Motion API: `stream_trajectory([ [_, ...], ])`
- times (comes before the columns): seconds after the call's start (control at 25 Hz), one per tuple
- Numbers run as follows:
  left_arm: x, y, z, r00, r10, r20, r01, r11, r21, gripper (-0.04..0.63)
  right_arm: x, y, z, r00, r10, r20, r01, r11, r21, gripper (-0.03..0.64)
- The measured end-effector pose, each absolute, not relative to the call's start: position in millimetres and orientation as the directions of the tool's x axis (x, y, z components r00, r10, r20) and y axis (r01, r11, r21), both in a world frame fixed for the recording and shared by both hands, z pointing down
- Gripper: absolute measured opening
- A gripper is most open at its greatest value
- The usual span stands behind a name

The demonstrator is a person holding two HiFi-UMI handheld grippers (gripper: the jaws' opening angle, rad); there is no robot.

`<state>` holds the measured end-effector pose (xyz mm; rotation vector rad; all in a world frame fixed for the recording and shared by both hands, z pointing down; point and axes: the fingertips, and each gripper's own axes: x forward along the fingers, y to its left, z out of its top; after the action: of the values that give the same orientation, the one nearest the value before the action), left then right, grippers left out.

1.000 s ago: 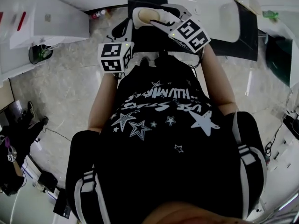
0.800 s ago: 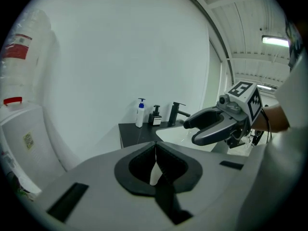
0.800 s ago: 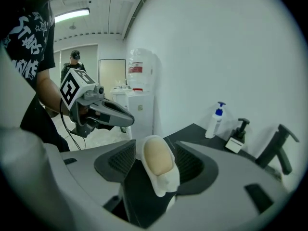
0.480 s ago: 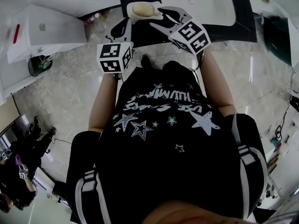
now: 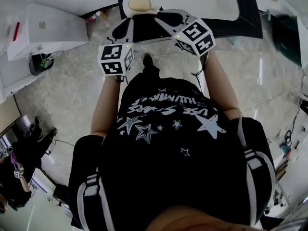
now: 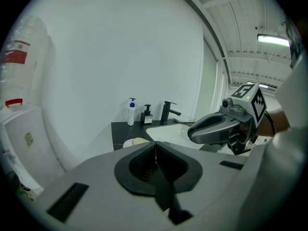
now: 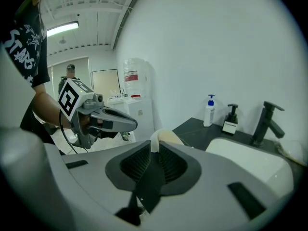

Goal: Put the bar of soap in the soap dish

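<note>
My right gripper [image 7: 154, 149] is closing down to a narrow gap, and the white rim of the soap dish [image 5: 155, 8] is caught between its tips. The bar of soap [image 5: 139, 4] lies in that dish on the black counter [image 5: 248, 18], just left of the sink [image 5: 202, 1]. My left gripper [image 6: 155, 147] is pressed together and empty, near the sink's left side.

The black short-sleeved T-shirt [image 5: 168, 172] is printed across the chest with white and pale grey stars [image 5: 210, 125] of several sizes and a line of white outlined lettering [image 5: 166, 100]. Pale grey-and-white bands [image 5: 251, 167] run along the black fabric at both sides.
</note>
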<state>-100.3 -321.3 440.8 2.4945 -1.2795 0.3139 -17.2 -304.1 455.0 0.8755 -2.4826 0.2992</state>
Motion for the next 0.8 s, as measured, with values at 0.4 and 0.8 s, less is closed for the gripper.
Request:
stream_trajectory([
  [0.4, -58.7, -254.1, 431.4, 0.569, -0.757, 0.322, -0.821, -0.549, 0.160, 0.012, 19.2, -241.2, 450.5, -0.705, -0.529, 0.472, -0.630, 0.773, -0.075, 0.047],
  [0.8, -34.6, -168.3, 418.1, 0.536, -0.797, 0.278, -0.844, -0.518, 0.141, 0.012, 52.3, -150.2, 446.7, -0.724, -0.524, 0.448, -0.611, 0.789, -0.066, 0.043],
])
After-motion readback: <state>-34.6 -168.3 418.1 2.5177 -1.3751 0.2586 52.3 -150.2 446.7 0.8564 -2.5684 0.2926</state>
